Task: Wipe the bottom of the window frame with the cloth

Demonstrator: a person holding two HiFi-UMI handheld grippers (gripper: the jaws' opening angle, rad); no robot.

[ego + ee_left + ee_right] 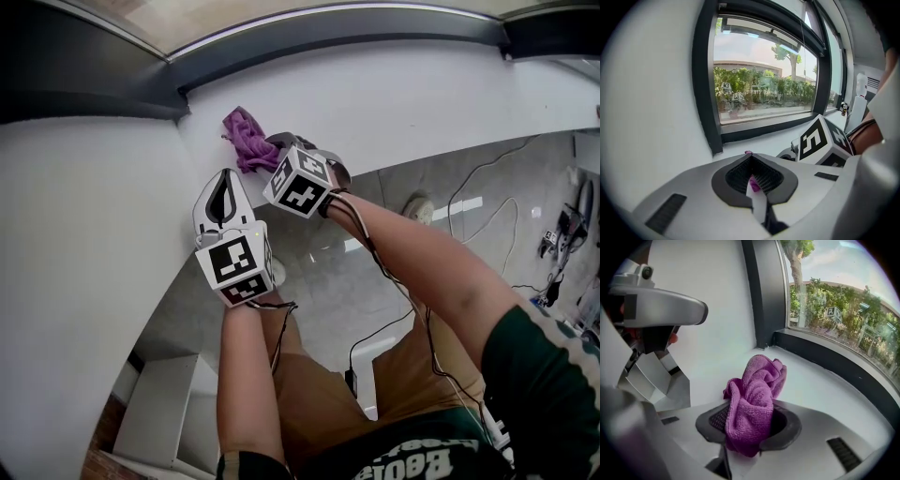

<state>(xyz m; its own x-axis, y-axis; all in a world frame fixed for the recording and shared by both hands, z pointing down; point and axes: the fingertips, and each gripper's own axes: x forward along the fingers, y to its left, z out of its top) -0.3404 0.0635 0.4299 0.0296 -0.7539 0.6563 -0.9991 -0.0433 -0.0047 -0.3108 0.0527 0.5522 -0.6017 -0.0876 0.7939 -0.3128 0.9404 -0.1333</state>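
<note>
A purple cloth (246,139) (757,401) is bunched up over the white sill (403,94), just below the dark bottom rail of the window frame (328,39) (834,367). My right gripper (269,150) (750,430) is shut on the cloth's near end, and the rest sticks out ahead of the jaws. My left gripper (225,180) (754,183) is just left of the right one, with its jaws shut and nothing between them. A sliver of the cloth shows through the slit. The left gripper view shows the bottom rail (764,130) straight ahead.
The dark upright of the frame (705,93) (764,291) meets the rail in the corner at the left. A white wall (84,244) runs down the left side. Cables (469,192) lie on the tiled floor below the sill.
</note>
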